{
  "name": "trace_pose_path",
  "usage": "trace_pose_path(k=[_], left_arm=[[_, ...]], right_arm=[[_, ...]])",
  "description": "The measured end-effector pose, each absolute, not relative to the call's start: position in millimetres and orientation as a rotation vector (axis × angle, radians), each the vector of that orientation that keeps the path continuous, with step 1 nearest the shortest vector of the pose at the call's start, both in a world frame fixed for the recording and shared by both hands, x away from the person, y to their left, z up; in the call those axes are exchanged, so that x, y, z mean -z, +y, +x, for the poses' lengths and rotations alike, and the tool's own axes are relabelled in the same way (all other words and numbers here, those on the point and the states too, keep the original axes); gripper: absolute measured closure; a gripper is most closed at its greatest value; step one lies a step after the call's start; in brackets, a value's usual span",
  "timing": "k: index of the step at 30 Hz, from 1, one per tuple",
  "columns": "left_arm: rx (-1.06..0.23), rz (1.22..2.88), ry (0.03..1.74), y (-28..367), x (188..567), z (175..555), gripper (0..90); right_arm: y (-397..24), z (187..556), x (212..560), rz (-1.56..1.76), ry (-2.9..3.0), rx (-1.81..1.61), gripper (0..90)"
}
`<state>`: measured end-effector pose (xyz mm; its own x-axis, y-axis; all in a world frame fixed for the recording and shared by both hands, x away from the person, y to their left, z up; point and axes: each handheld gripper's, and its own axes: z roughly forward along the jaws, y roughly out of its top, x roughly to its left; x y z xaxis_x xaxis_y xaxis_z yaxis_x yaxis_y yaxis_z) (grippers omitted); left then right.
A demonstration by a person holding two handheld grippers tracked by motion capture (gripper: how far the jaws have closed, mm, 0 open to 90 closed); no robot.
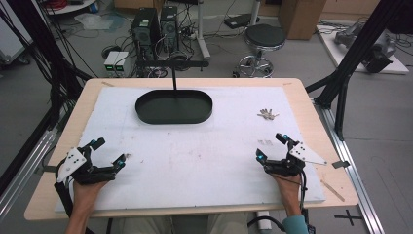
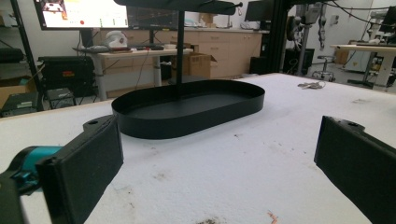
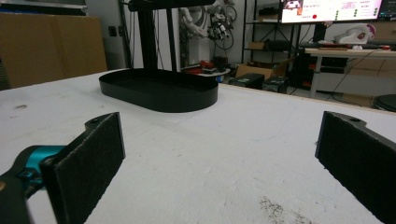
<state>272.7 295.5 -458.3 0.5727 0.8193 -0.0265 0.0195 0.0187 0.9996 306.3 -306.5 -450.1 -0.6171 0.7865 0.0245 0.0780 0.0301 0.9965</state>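
The left gripper [image 1: 108, 152] is resting at the near left of the white foam mat [image 1: 195, 156], jaws standing wide apart with nothing between them. The right gripper [image 1: 271, 146] is sitting at the near right, jaws likewise spread and empty. A small bunch of keys [image 1: 267, 114] is lying beyond the right gripper, well apart from it. Farther back, the black oval tray [image 1: 174, 107] is standing at the mat's centre rear, ahead of both grippers and apart from the keys.
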Motion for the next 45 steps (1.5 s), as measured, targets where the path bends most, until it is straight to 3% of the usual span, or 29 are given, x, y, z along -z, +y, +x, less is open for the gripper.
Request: trace_pose_path(k=[28,38,45], left_arm=[[-0.752,1.436,0.767,293.0,458.1,271.4,1.7],[-0.746,1.439,0.766,293.6,458.0,271.7,1.7],[-0.748,1.439,0.768,293.7,457.9,271.8,1.7]], right_arm=[[-308.4,305.0,447.6,0.873,1.749,-1.610,0.6],[-317.4,311.1,408.6,0.903,1.794,-1.523,0.6],[-321.8,348.7,349.7,0.894,1.949,-1.396,0.6]])
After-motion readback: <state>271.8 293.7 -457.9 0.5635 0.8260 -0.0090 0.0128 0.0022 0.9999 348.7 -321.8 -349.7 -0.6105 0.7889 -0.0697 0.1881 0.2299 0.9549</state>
